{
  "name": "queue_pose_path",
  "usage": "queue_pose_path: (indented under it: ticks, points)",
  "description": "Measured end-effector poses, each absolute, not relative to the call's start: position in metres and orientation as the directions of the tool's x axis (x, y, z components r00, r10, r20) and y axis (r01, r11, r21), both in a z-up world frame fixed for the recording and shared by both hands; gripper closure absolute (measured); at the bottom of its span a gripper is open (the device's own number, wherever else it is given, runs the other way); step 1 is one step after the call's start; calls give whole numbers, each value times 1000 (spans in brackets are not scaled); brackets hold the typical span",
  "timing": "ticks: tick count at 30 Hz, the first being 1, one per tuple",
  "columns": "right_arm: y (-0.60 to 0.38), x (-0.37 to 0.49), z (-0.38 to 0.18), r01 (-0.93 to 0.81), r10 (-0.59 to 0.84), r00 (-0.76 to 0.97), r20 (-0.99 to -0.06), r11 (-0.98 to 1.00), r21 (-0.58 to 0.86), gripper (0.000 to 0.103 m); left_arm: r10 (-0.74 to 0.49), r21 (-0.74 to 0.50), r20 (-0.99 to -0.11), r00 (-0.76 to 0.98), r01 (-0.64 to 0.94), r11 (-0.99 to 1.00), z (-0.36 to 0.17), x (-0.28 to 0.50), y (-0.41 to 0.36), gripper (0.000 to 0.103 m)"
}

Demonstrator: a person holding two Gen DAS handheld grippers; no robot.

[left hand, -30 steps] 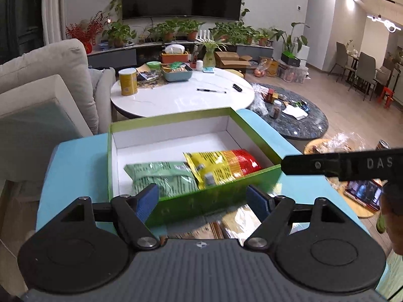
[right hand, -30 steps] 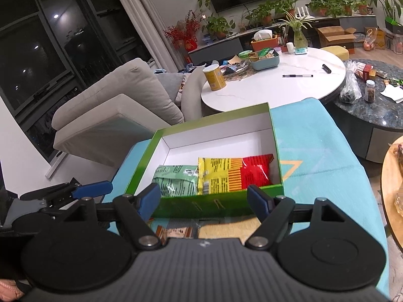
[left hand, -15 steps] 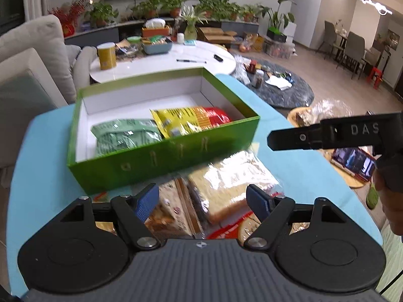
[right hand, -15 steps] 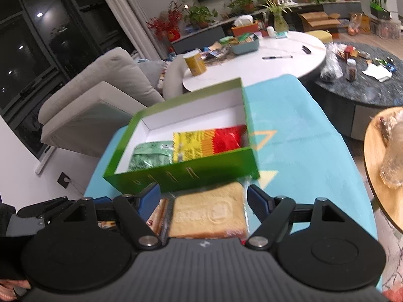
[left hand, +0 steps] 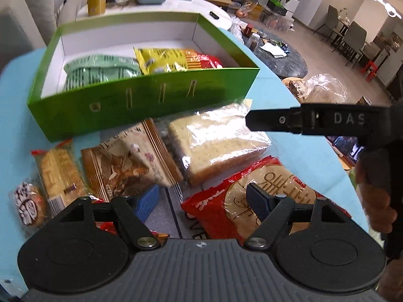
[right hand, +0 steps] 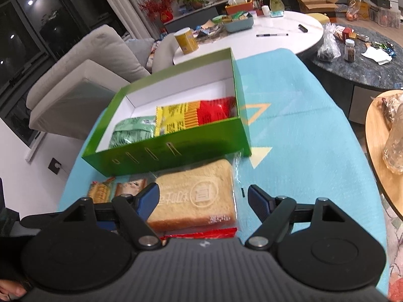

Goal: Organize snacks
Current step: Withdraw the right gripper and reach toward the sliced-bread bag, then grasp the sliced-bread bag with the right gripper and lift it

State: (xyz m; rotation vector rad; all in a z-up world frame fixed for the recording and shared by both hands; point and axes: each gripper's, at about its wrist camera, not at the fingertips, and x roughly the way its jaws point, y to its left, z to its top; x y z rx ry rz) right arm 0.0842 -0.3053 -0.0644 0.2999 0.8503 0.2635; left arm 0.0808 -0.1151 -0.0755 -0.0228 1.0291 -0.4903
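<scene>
Counter, teal-covered: carries everything, so both tools work from its near edge.

Green box, open-topped, at 12 o'clock of the loose snacks; its front wall faces the tools, which probably makes it the drop target. Already inside, side by side: green packet at 9 o'clock, yellow-and-red packet at 3 o'clock. Rear half of the floor is bare, so room is left.

Loose snacks lie just in front of the box wall. Wrapped bread slices sit nearest the wall; red noodle packet at 5 o'clock of the bread; brown packet and orange biscuit packet at 9 o'clock; small round snack farthest out.

Right tool: jaws have just been opening, apart, straddling the bread without pressing it. Judged: bread is next.

Left tool: jaws apart, holding nothing, above the gap between brown and red packets.
</scene>
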Motion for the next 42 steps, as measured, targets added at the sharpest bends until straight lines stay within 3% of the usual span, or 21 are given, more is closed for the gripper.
queue_pose_path:
  ticks: [13, 28, 31, 32, 37, 42]
  points:
    - [-306, 105, -84, -79, 345, 587, -732, 925, 372, 27, -351, -248, -823, 446, 274, 929, -84, 112, -105, 29]
    - [-301, 118, -93, -107, 376, 552, -744, 917, 384, 26, -397, -262, -826, 400, 351, 899, -93, 122, -131, 26]
    - [-297, 118, -94, -135, 375, 549, -747, 922, 363, 26, -395, -245, -824, 406, 374, 894, -92, 120, -138, 32]
    - [-296, 118, -94, -141, 375, 548, -748, 922, 360, 26, -407, -250, -821, 401, 388, 887, -92, 119, -141, 36]
    - [-297, 106, -85, -160, 389, 565, -728, 917, 366, 39, -397, -192, -802, 447, 435, 879, -76, 101, -148, 36]
    - [-306, 82, -55, -167, 385, 640, -664, 914, 370, 39, -428, -165, -741, 517, 478, 863, -44, 84, -150, 36]
